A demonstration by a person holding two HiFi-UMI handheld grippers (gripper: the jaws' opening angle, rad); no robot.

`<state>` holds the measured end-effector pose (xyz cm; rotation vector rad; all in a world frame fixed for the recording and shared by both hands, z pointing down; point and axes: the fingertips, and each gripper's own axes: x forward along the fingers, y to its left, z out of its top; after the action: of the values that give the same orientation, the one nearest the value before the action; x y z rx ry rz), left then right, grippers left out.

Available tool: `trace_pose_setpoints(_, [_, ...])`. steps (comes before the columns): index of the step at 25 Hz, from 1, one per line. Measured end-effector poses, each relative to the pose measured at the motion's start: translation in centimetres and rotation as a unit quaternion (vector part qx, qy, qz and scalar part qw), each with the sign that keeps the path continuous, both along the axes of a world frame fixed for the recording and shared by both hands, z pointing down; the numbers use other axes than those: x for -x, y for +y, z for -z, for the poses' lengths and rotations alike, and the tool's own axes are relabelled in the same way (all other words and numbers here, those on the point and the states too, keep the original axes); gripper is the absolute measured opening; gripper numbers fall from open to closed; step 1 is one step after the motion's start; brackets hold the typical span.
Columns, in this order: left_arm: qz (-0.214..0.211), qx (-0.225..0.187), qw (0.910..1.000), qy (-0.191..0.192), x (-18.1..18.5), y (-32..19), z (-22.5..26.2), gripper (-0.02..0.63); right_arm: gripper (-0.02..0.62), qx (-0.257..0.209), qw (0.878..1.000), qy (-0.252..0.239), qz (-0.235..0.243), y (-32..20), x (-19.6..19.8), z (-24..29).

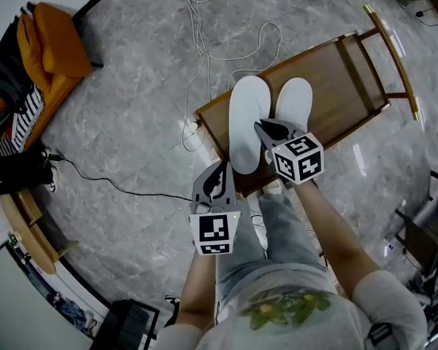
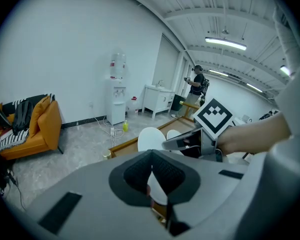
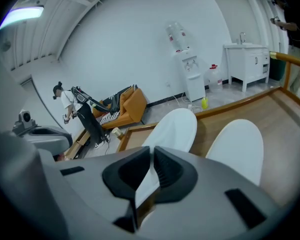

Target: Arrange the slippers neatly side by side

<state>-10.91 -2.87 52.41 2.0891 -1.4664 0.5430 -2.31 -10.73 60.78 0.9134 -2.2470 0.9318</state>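
Your right gripper [image 3: 152, 160] pinches the right edge of the white oval cloth slipper [image 1: 247, 111], which lies parallel, just left of the matching slipper [image 1: 295, 100].

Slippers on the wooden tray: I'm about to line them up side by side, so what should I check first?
1. Right gripper fingers shut on left slipper: ok.
2. Both slippers on wooden tray: ok.
3. Right slipper free of both grippers: ok.
4. Heels level: cannot tell, right gripper hides right slipper's heel.
5. Left gripper clear of left slipper: cannot tell.
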Motion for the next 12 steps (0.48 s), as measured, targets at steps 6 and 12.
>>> trace_pose_setpoints(6, [0.007, 0.002, 1.0, -0.001, 0.1, -0.1, -0.1, 0.012, 0.029, 0.018, 0.997, -0.004, 0.081, 0.8, 0.7, 0.2])
trace_pose_setpoints(12, [0.013, 0.004, 0.9999, -0.002, 0.3, -0.1, -0.2, 0.012, 0.029, 0.03, 0.99, -0.007, 0.137, 2.1, 1.5, 0.0])
